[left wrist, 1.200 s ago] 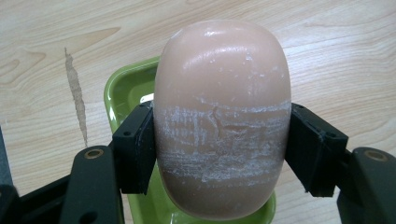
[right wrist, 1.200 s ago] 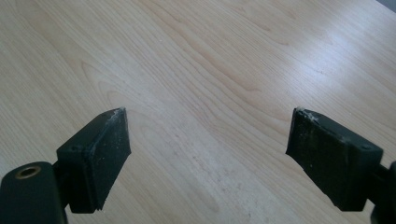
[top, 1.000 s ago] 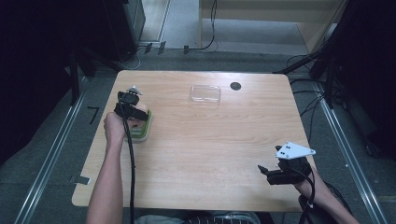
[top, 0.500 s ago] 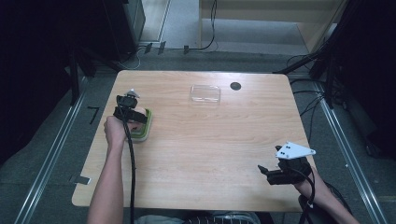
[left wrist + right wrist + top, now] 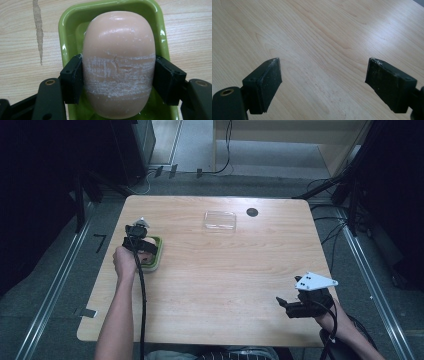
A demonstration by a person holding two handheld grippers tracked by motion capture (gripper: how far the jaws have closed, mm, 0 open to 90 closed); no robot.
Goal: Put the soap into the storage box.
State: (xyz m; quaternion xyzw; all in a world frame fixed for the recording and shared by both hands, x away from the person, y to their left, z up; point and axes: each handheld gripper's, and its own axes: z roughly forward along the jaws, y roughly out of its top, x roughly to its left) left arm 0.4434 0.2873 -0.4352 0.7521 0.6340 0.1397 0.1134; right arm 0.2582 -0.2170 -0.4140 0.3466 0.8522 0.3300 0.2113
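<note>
A pale pink bar of soap [image 5: 117, 62] lies in a green soap dish [image 5: 70, 27] on the wooden table. In the left gripper view my left gripper [image 5: 117, 80] reaches down over the dish, and its black pads press against both sides of the bar. The high view puts that gripper [image 5: 142, 245] and the dish [image 5: 156, 257] at the table's left side. My right gripper [image 5: 287, 305] rests low near the front right corner. In the right gripper view its jaws [image 5: 323, 75] stand wide apart over bare wood.
A clear plastic box [image 5: 219, 220] lies at the back middle of the table [image 5: 225, 280], with a small black disc [image 5: 252, 212] to its right. A cable trails from each gripper toward the front edge. Dark floor and rails surround the table.
</note>
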